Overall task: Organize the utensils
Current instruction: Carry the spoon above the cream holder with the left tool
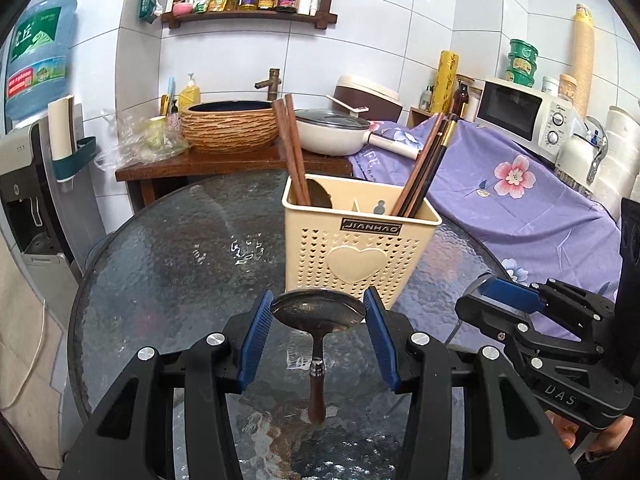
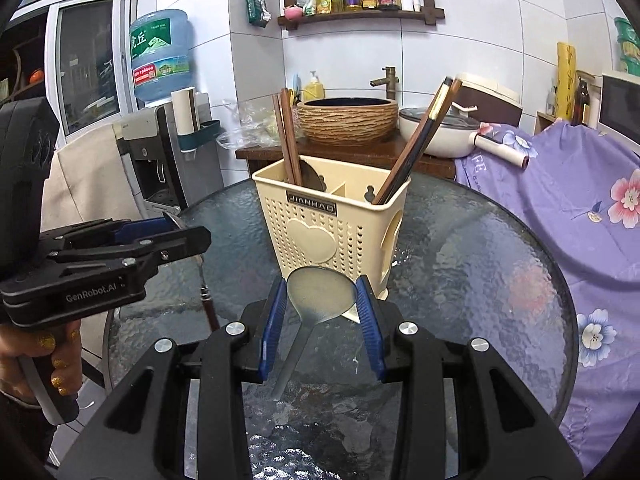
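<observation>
Left gripper: blue pads clamped on the bowl edges of a dark spoon, held above the table. Bowl forward toward the caddy, wooden handle hanging back and down toward the camera; long axis runs roughly along the fingers, tilted down.

Right gripper: pads pinching the bowl of a pale spoon, just in front of the caddy. Handle trails down-left toward the camera, tip near the glass; can't tell if it touches.

Caddy is upright mid-table, cream, perforated, with dividers. Chopsticks lean in the left compartment beside what looks like another spoon bowl; more chopsticks lean right in the right compartment. Middle slot looks free.

Handling, as judged:
- Both spoons stiff, light, smooth metal; likely slippery at the rounded bowl rim.
- A bowl-edge pinch lets the handle swing; the neck would be a steadier hold.
- Handle-down orientation suits dropping into a slot.
- Caddy is light plastic and could tip or slide on glass if bumped.
- Leaning chopsticks could snag a spoon coming in.
</observation>
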